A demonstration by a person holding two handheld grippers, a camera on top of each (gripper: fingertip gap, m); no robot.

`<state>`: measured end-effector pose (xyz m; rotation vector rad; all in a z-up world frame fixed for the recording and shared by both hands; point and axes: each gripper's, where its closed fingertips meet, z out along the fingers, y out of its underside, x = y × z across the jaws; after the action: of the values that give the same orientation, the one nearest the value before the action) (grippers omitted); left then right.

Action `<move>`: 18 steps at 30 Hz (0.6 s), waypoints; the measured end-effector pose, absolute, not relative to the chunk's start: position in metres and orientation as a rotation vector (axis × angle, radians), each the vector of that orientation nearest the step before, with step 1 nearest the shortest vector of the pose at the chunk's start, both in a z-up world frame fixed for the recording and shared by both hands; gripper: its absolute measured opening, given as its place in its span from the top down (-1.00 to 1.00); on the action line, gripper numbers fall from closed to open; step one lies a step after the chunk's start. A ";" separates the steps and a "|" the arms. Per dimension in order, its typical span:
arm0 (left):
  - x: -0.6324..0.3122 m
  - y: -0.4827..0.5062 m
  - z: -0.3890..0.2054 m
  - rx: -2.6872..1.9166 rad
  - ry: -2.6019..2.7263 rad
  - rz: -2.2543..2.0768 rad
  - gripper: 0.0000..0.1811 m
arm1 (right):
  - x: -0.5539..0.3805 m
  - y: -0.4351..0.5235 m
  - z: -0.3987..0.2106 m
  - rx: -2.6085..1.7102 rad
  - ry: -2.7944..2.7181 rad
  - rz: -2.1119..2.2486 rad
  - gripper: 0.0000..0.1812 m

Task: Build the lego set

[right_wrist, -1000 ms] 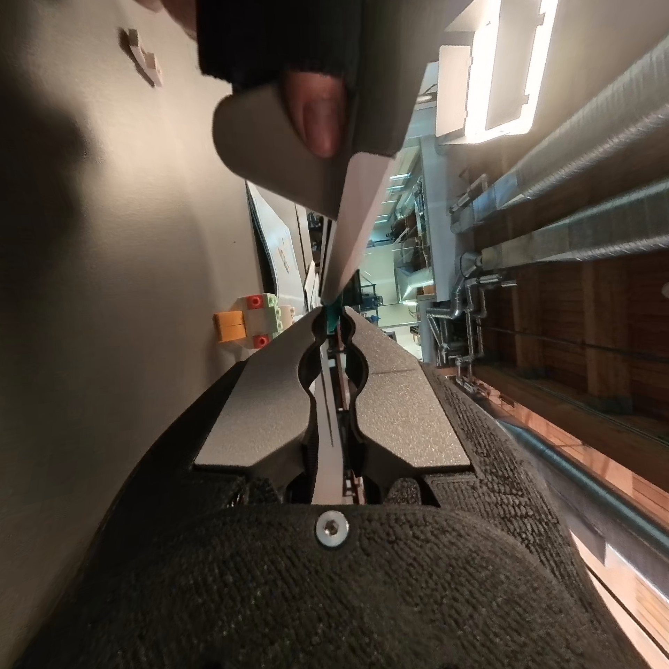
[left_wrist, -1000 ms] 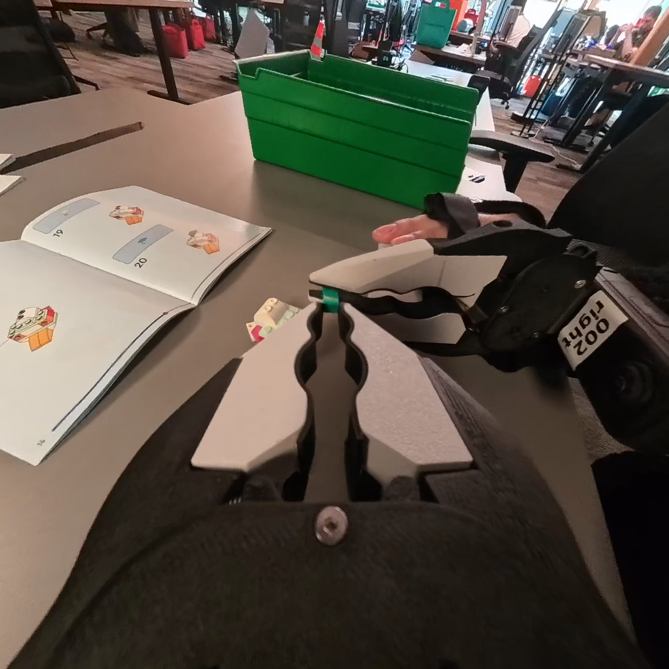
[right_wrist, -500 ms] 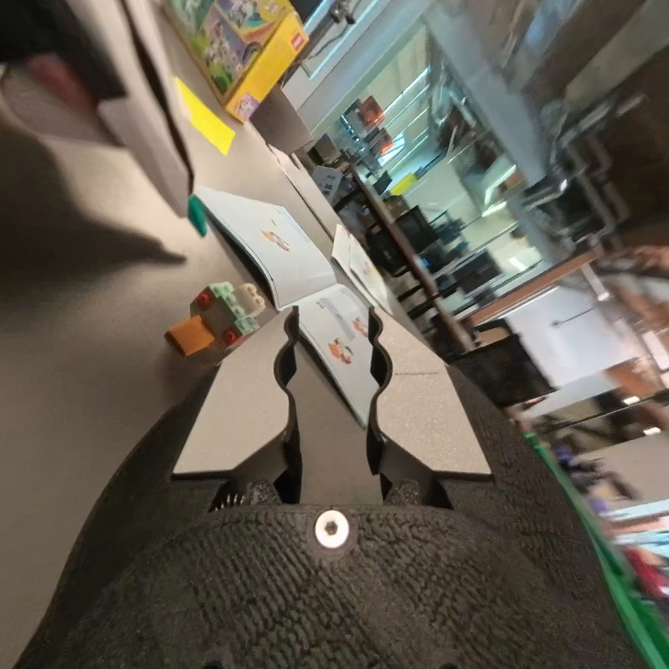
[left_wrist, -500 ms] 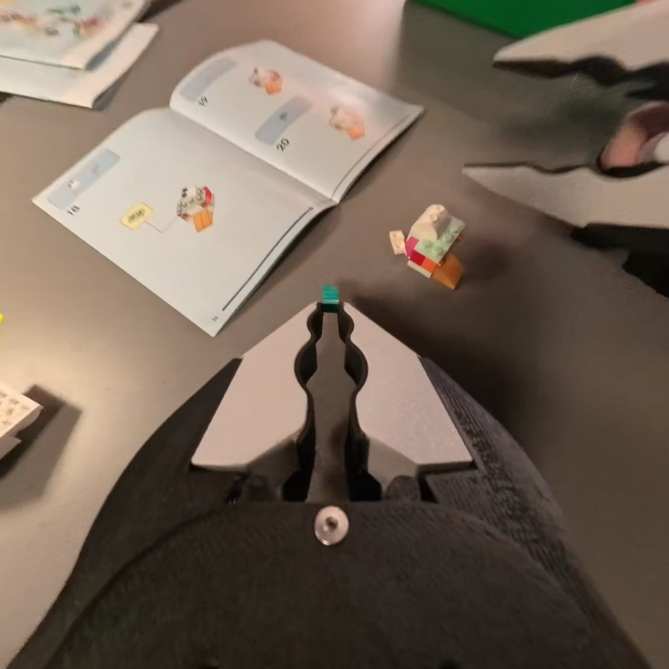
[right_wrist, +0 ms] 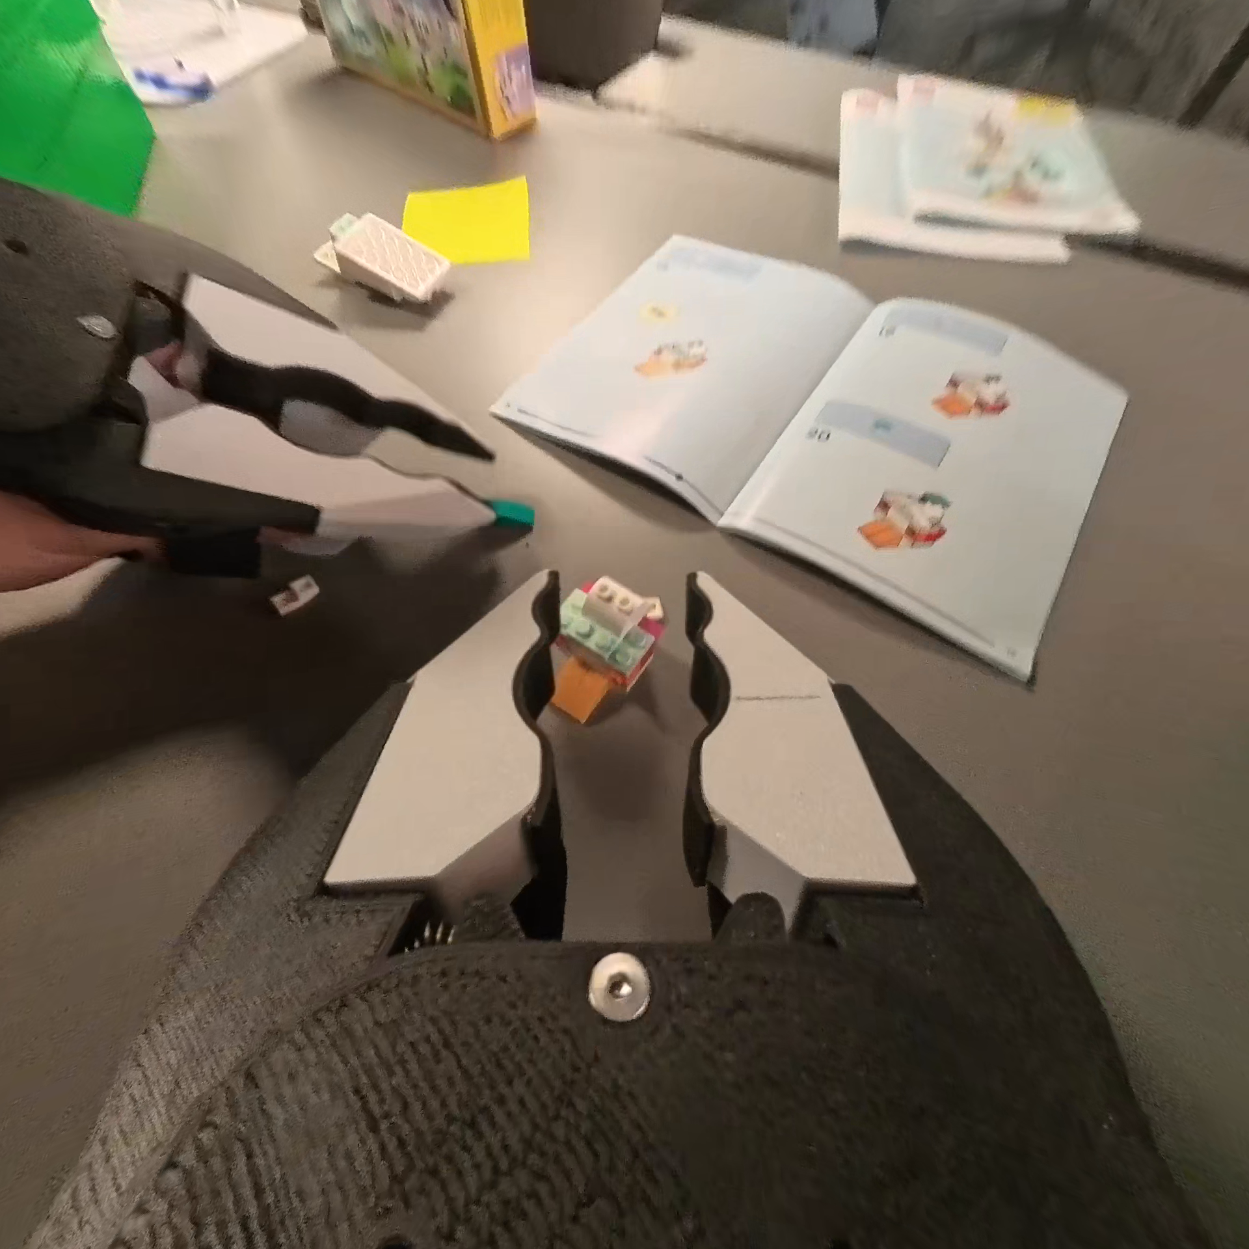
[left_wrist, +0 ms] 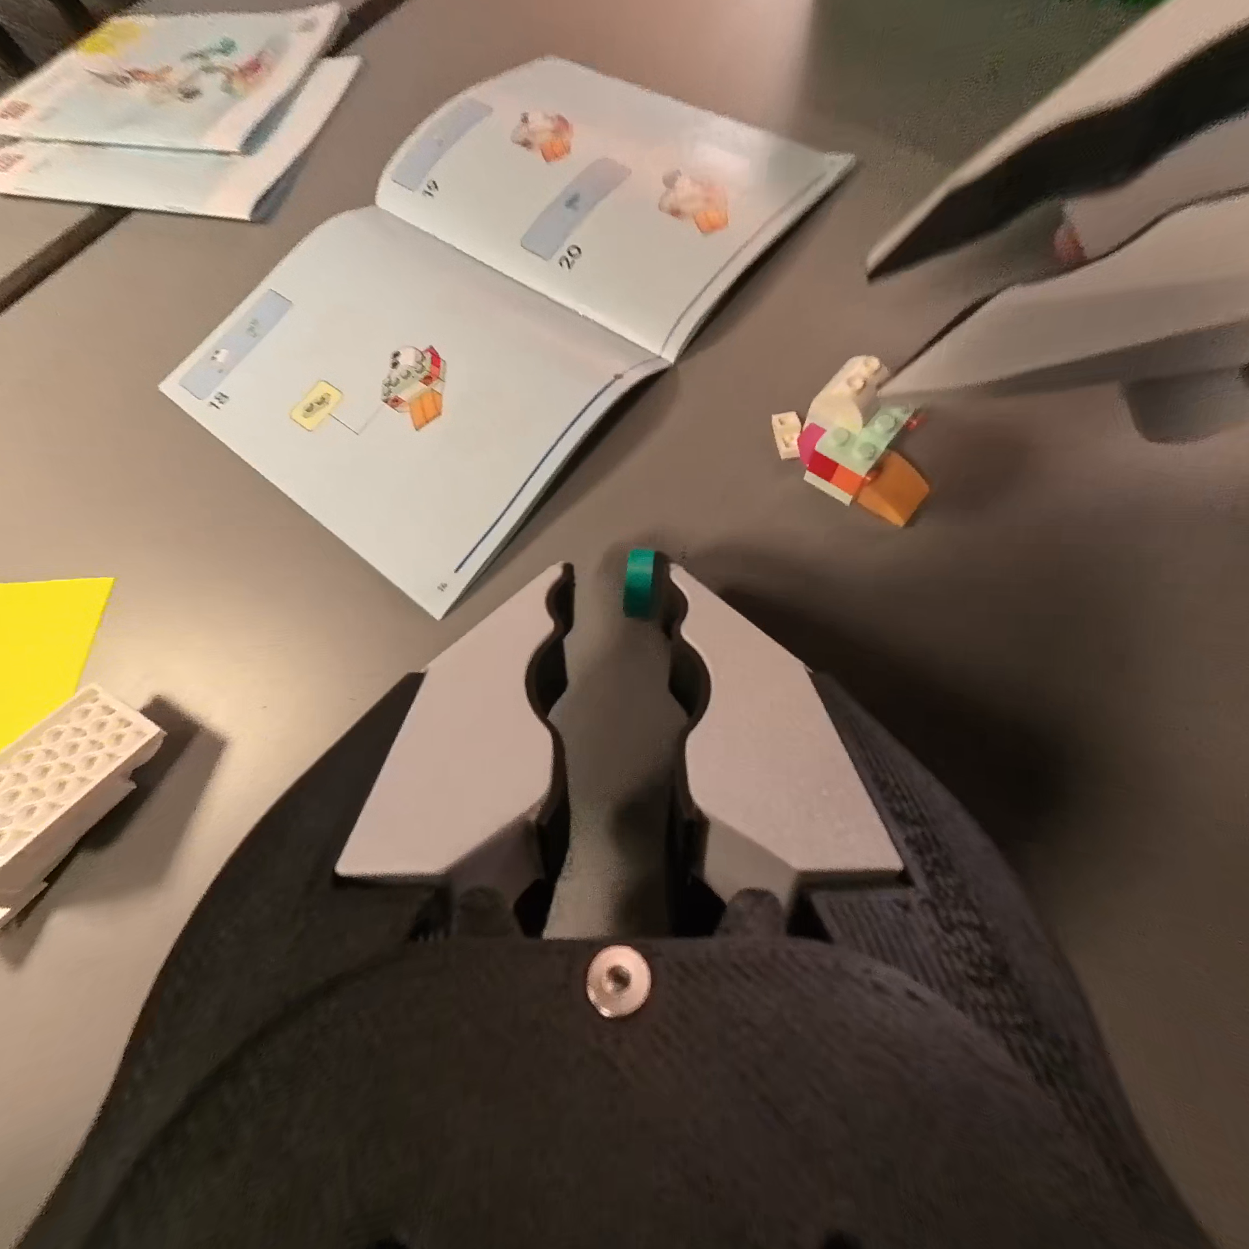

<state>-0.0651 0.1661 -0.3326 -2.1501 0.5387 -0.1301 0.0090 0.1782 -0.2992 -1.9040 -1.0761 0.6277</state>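
My left gripper (left_wrist: 620, 586) has its jaws parted, and a small round teal piece (left_wrist: 639, 583) sits on edge between the tips, resting against the right-hand finger with a gap on the other side. In the right wrist view the same piece (right_wrist: 511, 513) shows at the tip of that gripper's lower finger, low over the grey table (left_wrist: 1014, 676); whether it is loosely held or just let go, I cannot tell.

My right gripper (right_wrist: 620, 595) is also spread wide and grasps nothing. Its fingers straddle the small half-built model (right_wrist: 605, 645), which stands on the table between them: an orange wedge base, red and pink bricks, a pale green plate, a white sloped piece on top.

Beside the model lies a tiny white piece (left_wrist: 787, 432). Farther out, the instruction booklet (left_wrist: 473, 324) lies open, and its last pictured step seems to show a green bit on top. A white plate (right_wrist: 382, 265) and a yellow paper (right_wrist: 473, 219) lie beyond.

I judge the model mostly built, with the teal piece not yet attached and at least that step left.
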 end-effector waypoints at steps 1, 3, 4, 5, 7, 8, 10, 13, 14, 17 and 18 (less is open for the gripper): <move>-0.065 0.167 -0.329 -2.129 0.522 -0.139 0.72 | 0.011 0.177 -0.304 -1.953 -1.088 0.608 0.66; -0.065 0.169 -0.320 -2.084 0.487 -0.172 0.72 | 0.013 0.175 -0.308 -2.012 -1.099 0.588 0.73; -0.065 0.170 -0.316 -2.064 0.469 -0.189 0.72 | 0.012 0.173 -0.308 -2.026 -1.096 0.599 0.77; -0.065 0.170 -0.313 -2.048 0.457 -0.201 0.72 | 0.011 0.172 -0.308 -2.035 -1.089 0.616 0.79; -0.066 0.171 -0.308 -2.020 0.440 -0.214 0.72 | 0.010 0.170 -0.309 -2.059 -1.079 0.639 0.79; -0.066 0.171 -0.306 -2.009 0.437 -0.220 0.73 | 0.009 0.170 -0.311 -2.075 -1.083 0.646 0.78; -0.067 0.170 -0.305 -1.997 0.439 -0.218 0.73 | 0.008 0.166 -0.318 -2.114 -1.111 0.651 0.70; -0.068 0.170 -0.305 -1.998 0.446 -0.205 0.73 | 0.005 0.164 -0.320 -2.115 -1.156 0.630 0.72; -0.068 0.170 -0.305 -1.996 0.446 -0.207 0.73 | 0.005 0.164 -0.320 -2.111 -1.171 0.618 0.72; -0.067 0.169 -0.304 -1.991 0.447 -0.209 0.74 | 0.005 0.165 -0.319 -2.109 -1.195 0.620 0.73; -0.067 0.169 -0.304 -1.992 0.448 -0.209 0.74 | 0.004 0.165 -0.319 -2.112 -1.195 0.639 0.73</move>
<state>-0.0669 0.1694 -0.3044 -1.9915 0.4481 -0.2089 0.0040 0.1649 -0.3187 -2.1121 -1.1954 0.6386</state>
